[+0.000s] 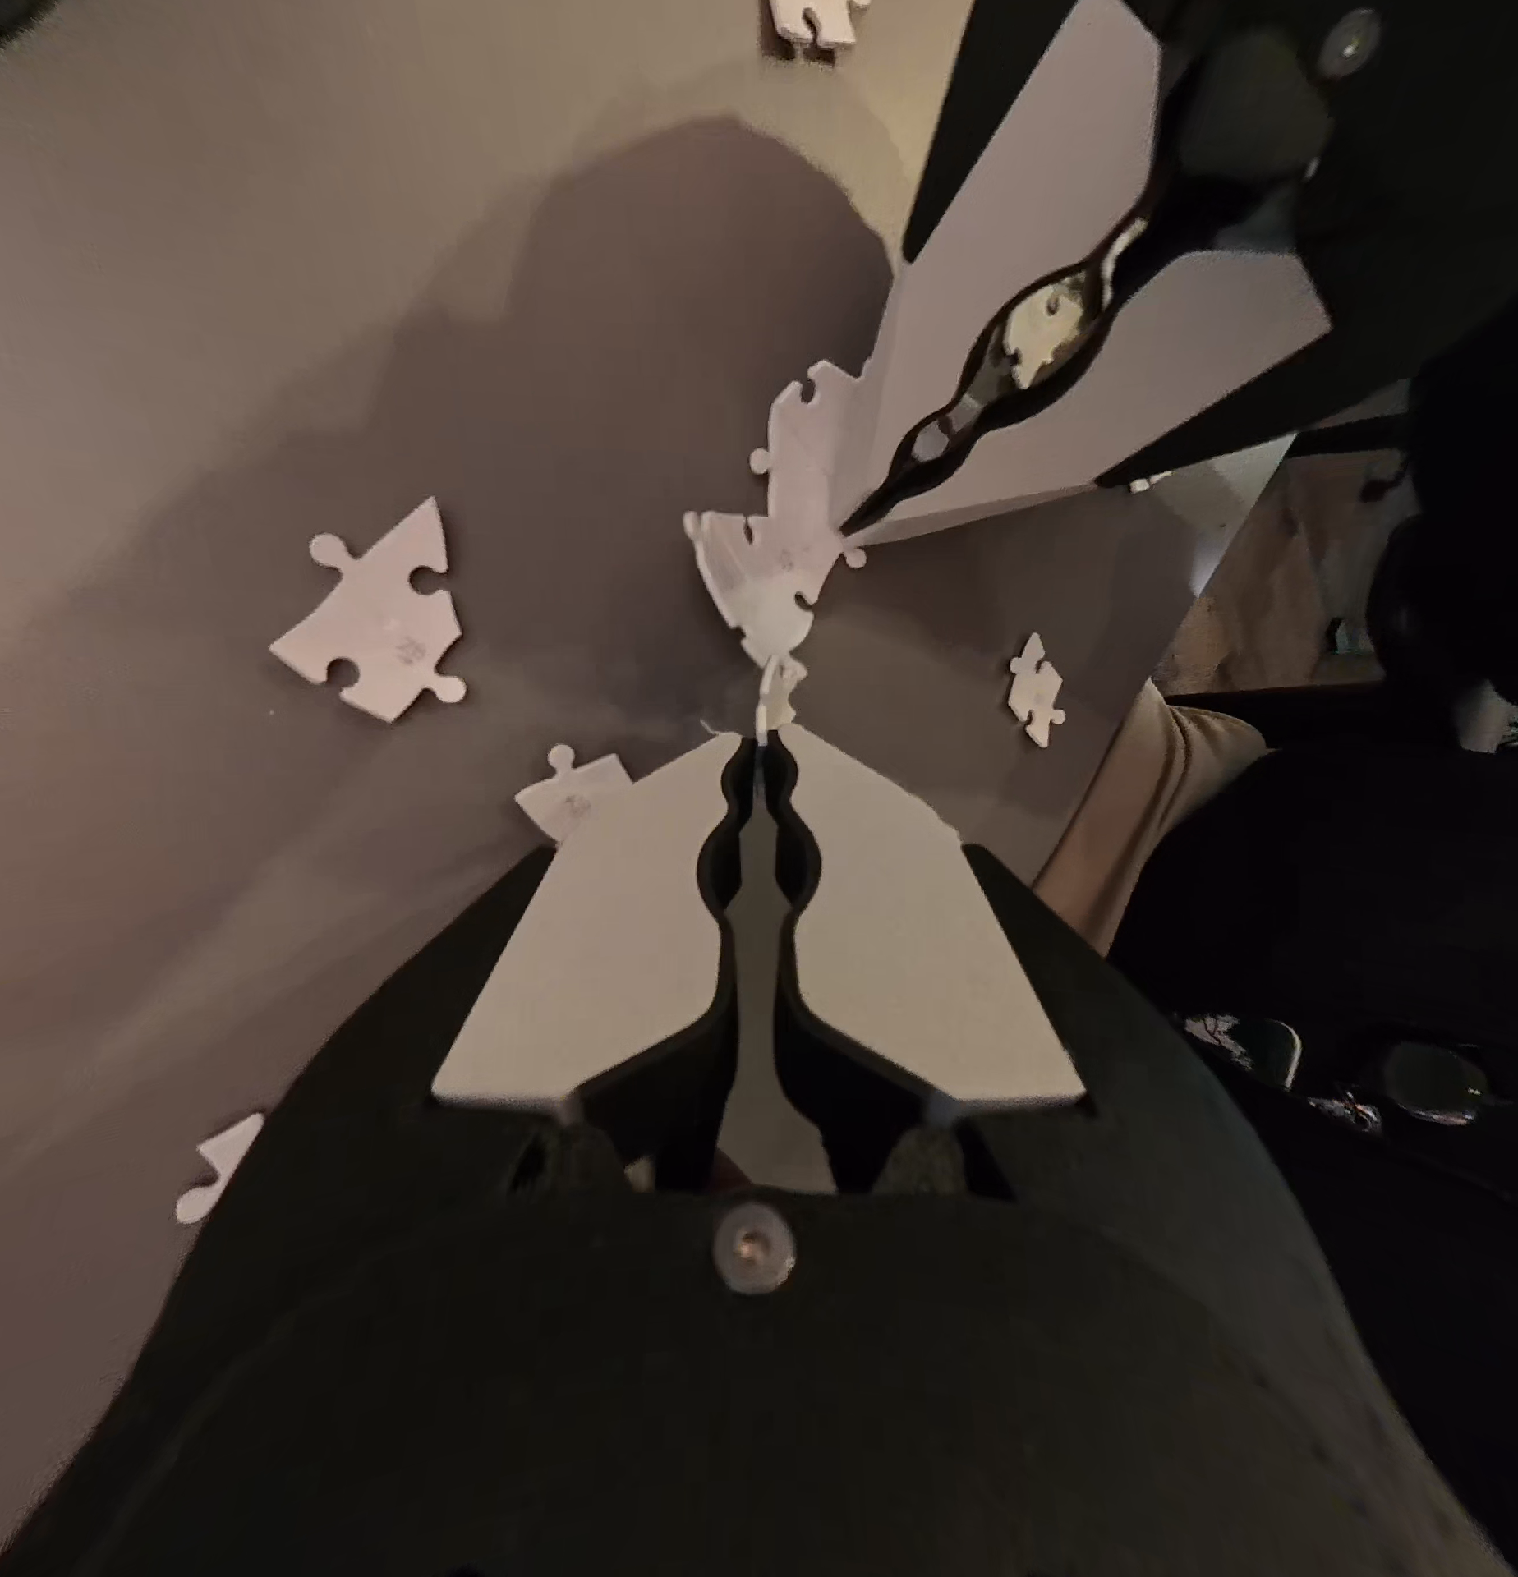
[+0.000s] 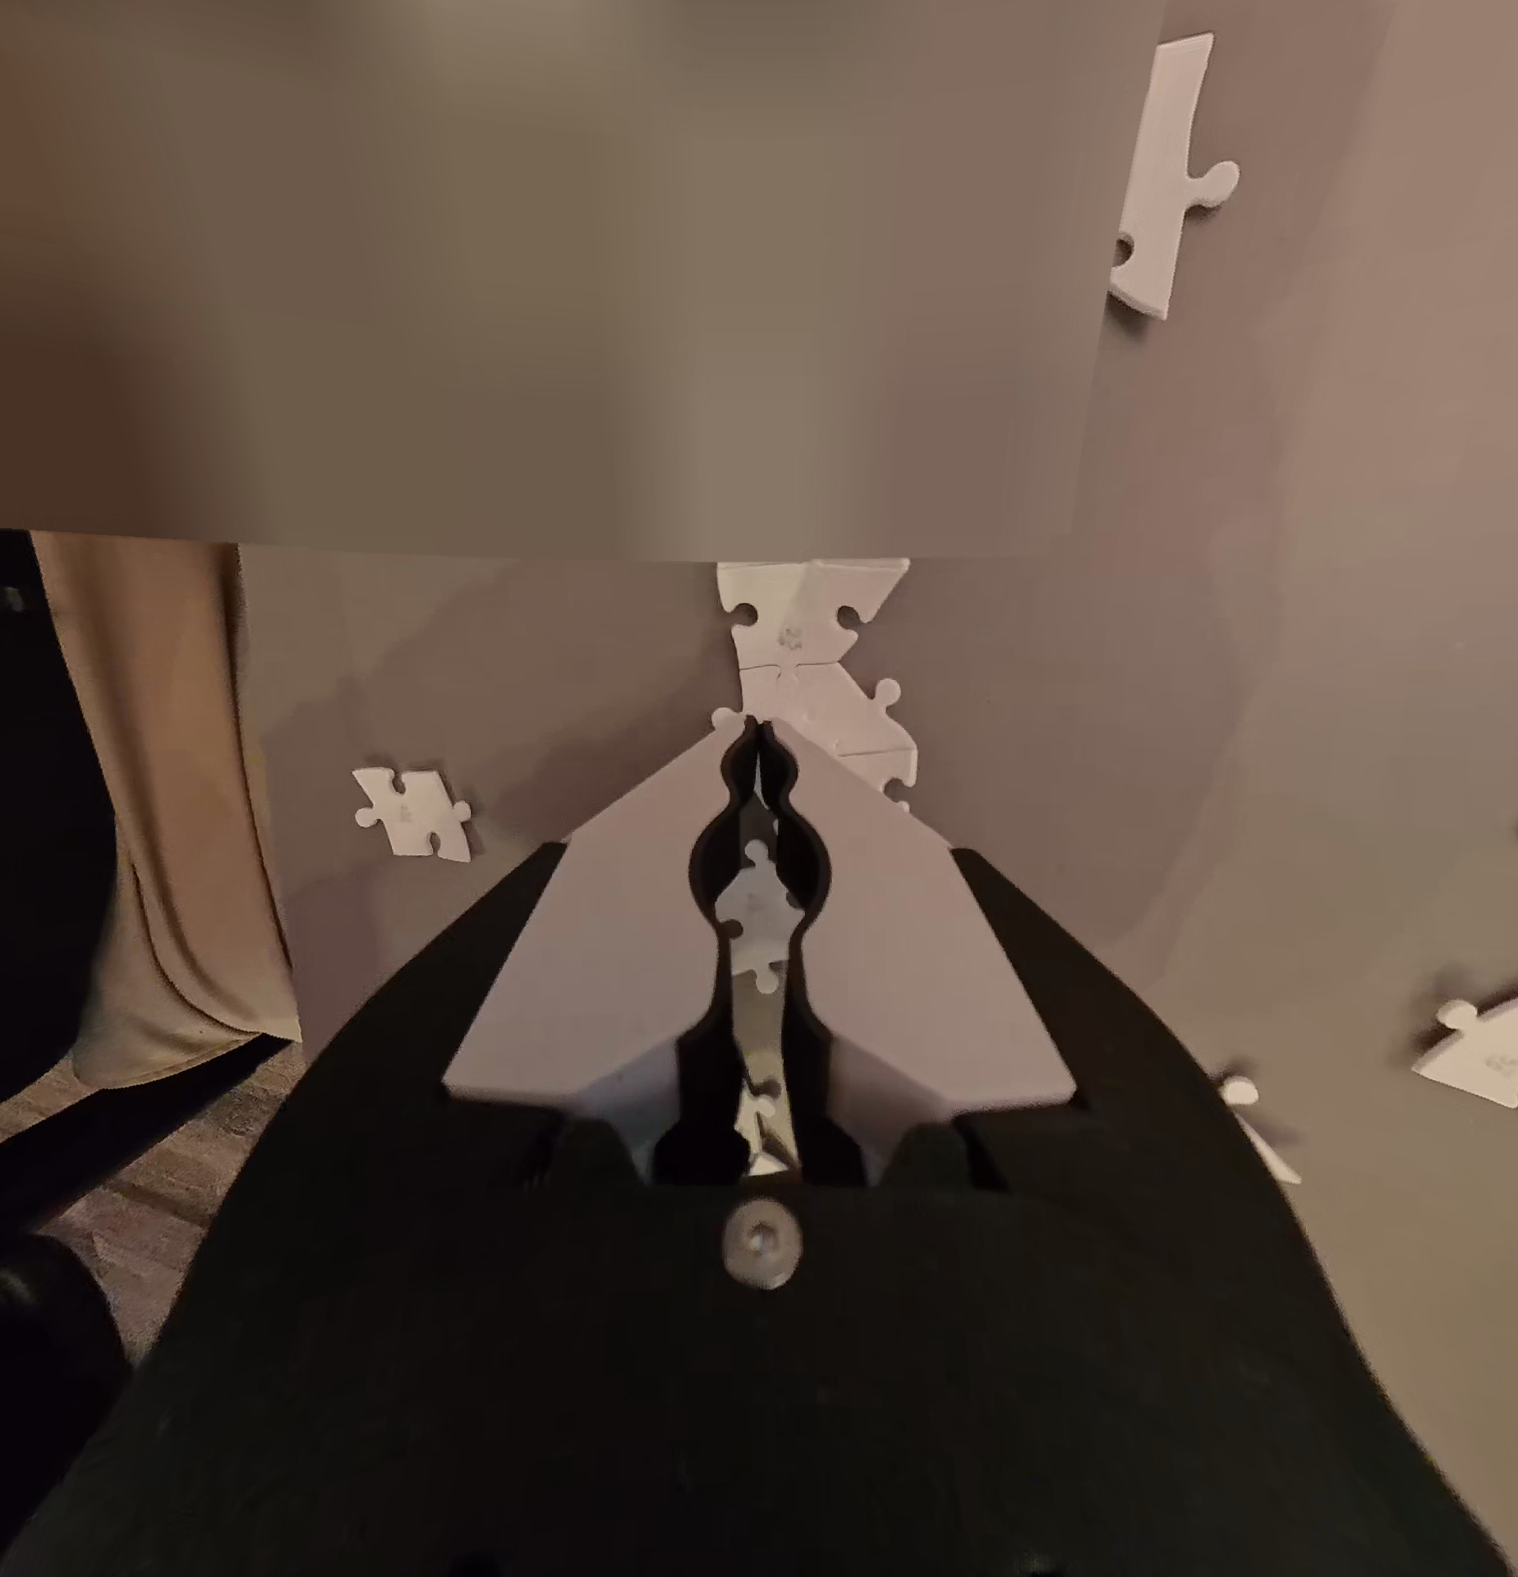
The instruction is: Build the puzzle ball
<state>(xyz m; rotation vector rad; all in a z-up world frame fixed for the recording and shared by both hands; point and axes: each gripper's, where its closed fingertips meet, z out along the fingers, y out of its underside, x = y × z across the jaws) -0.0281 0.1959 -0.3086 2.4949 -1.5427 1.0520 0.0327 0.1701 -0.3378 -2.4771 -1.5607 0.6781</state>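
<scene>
two grippers pinching one cluster of joined puzzle pieces above the table

nearest in the left wrist view, the left gripper (image 1: 762,741) has its jaws drawn nearly together, tips nipping the lower edge of a thin white piece at the bottom of the joined cluster (image 1: 768,555). the cluster is a few curved white puzzle pieces locked together, lifted clear of the grey table (image 1: 226,341). from the upper right the right gripper (image 1: 849,527) comes in, its jaws also almost closed, tips pinched on the cluster's upper right edge.

in the right wrist view the right gripper (image 2: 757,725) shows the same narrow gap, tips meeting on the near edge of the cluster (image 2: 811,657), which runs upward away from the camera until a blurred patch covers it. more white piece edges show through the gap between the fingers.

loose pieces lie flat on the table around it: a fan-shaped piece (image 1: 371,619) well to the left, a small piece (image 1: 1035,689) to the right, one (image 1: 572,794) partly hidden beside the left finger, another (image 1: 218,1169) at the gripper body's edge. farthest off, a piece (image 1: 811,21) lies at the top edge. beyond the table edge hangs tan fabric (image 2: 154,811).
</scene>
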